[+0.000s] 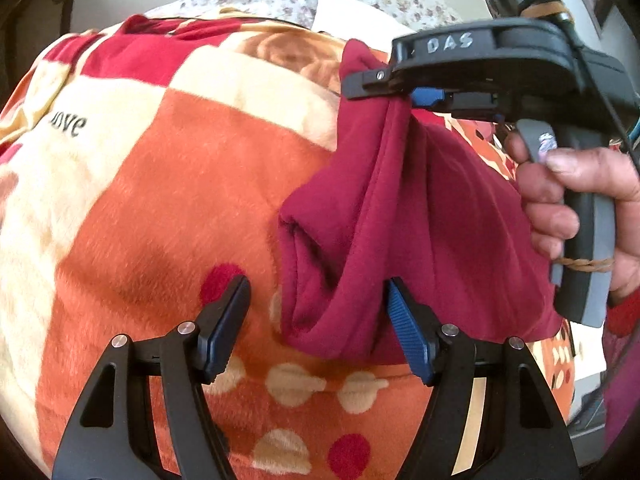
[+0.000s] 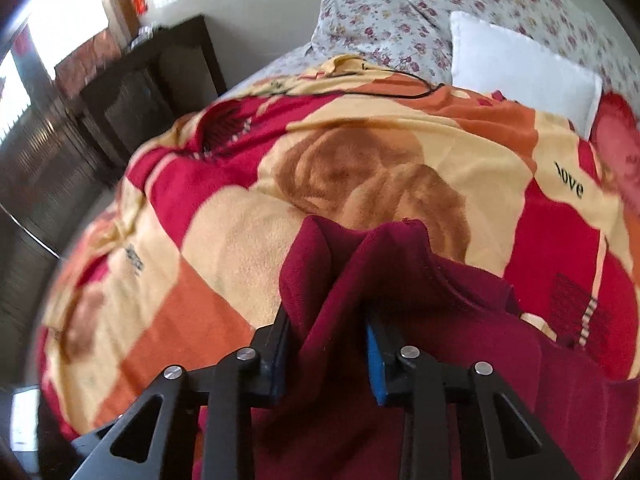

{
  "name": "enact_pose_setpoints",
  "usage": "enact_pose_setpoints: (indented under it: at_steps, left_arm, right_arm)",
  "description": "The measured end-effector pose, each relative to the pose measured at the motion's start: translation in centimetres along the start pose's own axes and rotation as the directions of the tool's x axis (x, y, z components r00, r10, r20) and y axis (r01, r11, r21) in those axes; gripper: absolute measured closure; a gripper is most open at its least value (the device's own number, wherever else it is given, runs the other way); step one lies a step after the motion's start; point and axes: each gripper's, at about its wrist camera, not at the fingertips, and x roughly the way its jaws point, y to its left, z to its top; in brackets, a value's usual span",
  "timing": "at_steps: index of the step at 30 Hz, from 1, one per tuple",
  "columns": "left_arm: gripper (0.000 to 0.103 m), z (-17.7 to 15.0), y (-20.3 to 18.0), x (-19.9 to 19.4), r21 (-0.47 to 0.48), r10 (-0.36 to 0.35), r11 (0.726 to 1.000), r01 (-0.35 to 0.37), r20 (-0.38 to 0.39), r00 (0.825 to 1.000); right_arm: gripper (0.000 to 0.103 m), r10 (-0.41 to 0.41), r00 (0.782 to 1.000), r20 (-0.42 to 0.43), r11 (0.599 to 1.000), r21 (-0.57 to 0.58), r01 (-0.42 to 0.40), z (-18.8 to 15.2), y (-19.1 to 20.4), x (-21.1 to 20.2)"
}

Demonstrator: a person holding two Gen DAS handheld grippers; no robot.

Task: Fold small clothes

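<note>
While a white pillow [image 2: 520, 68] and flowered sheet [image 2: 400, 12] lie beyond, the maroon garment [image 1: 400, 220] hangs above the bed's patterned blanket [image 1: 160, 200], pinched by the right tool [image 2: 326, 354]; the left tool [image 1: 316, 328] stands wide, empty, beside it.

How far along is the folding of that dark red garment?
Early, it seems. Done: the right gripper is clamped on a bunch of the maroon garment and holds it up off the blanket. In hand: the left gripper waits open beside the hanging lower edge. Left: no neat fold shows yet; the cloth hangs crumpled.
</note>
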Motion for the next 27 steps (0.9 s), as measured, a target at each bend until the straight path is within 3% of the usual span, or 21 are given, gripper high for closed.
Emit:
enact_pose_setpoints:
  at_steps: [8,10,11,15,21,27]
  left_arm:
    - [0.033,1.2,0.1,1.4,-0.013,-0.048,0.999,0.048,-0.020,0.999]
    - [0.042,1.4,-0.5,1.0,0.000,-0.084,0.996,0.084,-0.021,0.996]
    - [0.054,1.6,-0.9,0.7,0.009,-0.096,0.995,0.096,-0.014,0.995]
    - [0.077,2.4,-3.2,-1.4,0.067,-0.126,0.990,0.125,0.010,0.992]
    - [0.080,3.7,-8.7,-4.9,0.176,-0.201,0.966,0.188,0.062,0.978]
    - [0.081,4.1,-16.6,-5.1,0.301,-0.288,0.915,0.269,0.021,0.957]
  right_arm:
    - [0.076,0.065,0.997,0.045,0.997,0.031,-0.067,-0.7,-0.9,-1.8]
    - [0.077,0.076,0.995,0.058,0.996,0.038,-0.079,-0.8,-1.2,-2.4]
    - [0.078,0.080,0.995,0.063,0.996,0.038,-0.083,-0.9,-1.5,-2.8]
    - [0.080,0.098,0.990,0.099,0.993,0.055,-0.104,-1.3,-2.8,-5.2]
    - [0.083,0.112,0.976,0.188,0.986,0.103,-0.133,-2.5,-6.8,-10.8]
    - [0.085,0.055,0.963,0.265,0.980,0.168,-0.103,-5.2,-12.6,-17.0]
